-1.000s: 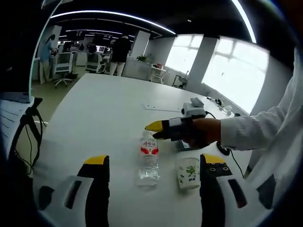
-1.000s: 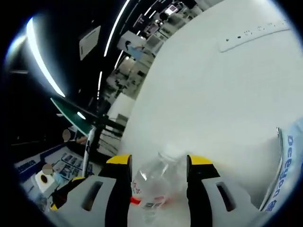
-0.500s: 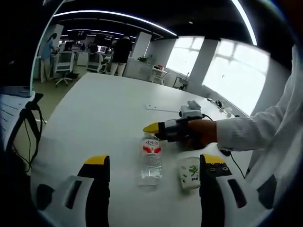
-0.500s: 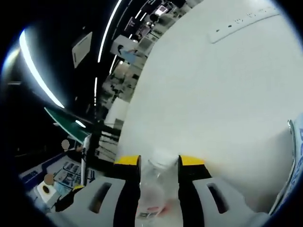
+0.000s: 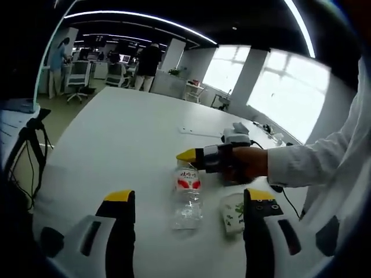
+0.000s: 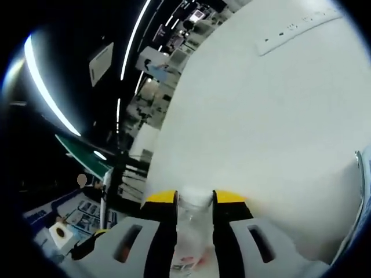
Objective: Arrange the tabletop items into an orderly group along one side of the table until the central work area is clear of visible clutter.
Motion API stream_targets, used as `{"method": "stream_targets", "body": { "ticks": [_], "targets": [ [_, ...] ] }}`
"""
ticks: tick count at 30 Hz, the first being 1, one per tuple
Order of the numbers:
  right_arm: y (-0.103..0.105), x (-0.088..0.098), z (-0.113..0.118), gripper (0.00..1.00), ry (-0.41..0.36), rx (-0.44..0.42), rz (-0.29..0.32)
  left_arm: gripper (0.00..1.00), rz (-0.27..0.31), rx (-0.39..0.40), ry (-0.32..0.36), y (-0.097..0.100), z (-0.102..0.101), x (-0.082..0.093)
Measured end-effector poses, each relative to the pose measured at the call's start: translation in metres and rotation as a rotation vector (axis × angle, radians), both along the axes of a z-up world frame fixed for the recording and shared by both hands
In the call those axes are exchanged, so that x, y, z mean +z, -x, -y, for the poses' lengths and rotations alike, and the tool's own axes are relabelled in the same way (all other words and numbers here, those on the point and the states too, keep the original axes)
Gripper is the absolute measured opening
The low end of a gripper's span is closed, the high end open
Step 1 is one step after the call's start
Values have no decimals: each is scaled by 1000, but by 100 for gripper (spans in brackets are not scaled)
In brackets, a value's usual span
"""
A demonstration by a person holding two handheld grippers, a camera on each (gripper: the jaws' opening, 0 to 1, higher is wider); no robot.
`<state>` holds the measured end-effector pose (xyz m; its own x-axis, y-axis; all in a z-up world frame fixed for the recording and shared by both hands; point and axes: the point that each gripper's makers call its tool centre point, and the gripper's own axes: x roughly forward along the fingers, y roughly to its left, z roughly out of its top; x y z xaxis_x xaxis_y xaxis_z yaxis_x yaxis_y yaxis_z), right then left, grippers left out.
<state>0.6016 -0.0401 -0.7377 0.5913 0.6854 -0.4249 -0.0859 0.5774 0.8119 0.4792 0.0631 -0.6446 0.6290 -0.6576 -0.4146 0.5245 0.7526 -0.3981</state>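
Observation:
A clear water bottle (image 5: 186,194) with a red label and white cap stands on the white table (image 5: 127,133). My right gripper (image 5: 186,156) comes in from the right and is shut on the bottle's neck. In the right gripper view the bottle (image 6: 193,231) sits pinched between the yellow-tipped jaws of the right gripper (image 6: 194,200). A paper cup (image 5: 233,211) with a green leaf print stands just right of the bottle. My left gripper (image 5: 184,200) is open near the table's front edge, its jaws on either side of the bottle and cup, apart from both.
A white power strip (image 5: 200,132) lies further back, also seen as a power strip (image 6: 293,29) at the upper right. A blue-printed packet edge (image 6: 364,174) shows at the right. Cables and small items (image 5: 269,130) lie at the far right edge. Office chairs and people stand beyond the table.
The right gripper's jaws have closed in on the bottle's neck, from a loose straddle to a grip. The left gripper has barely moved.

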Motion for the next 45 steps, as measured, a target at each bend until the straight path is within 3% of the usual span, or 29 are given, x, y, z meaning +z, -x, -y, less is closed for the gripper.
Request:
{"method": "stream_targets", "body": {
  "ticks": [8,22,37,45],
  "targets": [
    [4,24,-4,20,32,48,121,76,-16,-26,36,-12,7,-8],
    [33,71,-24,19,111,152,313,76,-26,-199,34,-30,34,-23],
    [49,95,-37,19,175,254,460,75,-82,-343,43,-27,54,-41],
    [62,106,-45,19,250,313,545,65,-99,-467,-11,-12,68,-52]
  ]
}}
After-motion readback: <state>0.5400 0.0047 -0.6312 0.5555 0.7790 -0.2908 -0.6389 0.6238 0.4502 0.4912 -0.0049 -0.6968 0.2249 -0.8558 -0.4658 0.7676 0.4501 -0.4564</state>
